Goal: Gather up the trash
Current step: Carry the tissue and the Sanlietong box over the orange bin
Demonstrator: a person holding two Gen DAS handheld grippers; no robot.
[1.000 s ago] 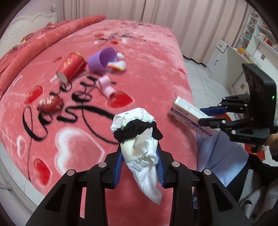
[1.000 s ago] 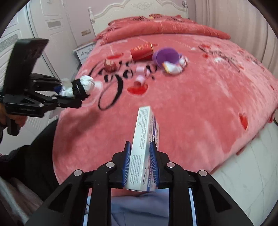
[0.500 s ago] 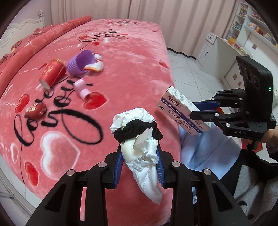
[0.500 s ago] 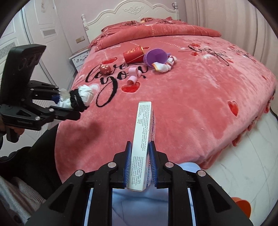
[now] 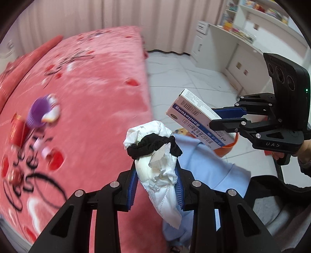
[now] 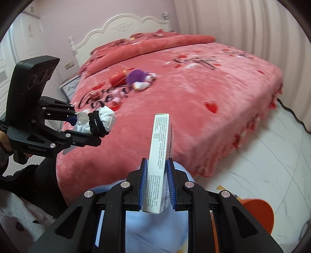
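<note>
A pink bed, white headboard, curtains and desk.

Plush bedspread, glossy cardboard box

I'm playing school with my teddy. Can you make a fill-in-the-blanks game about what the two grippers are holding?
1. The left gripper holds a white wad wrapped with a ____ hair tie.
2. The right gripper squeezes a medicine ____.
3. On the floor stands an ____ bin.
4. The bed's blanket is ____.

Missing words: black; box; orange; pink
</note>
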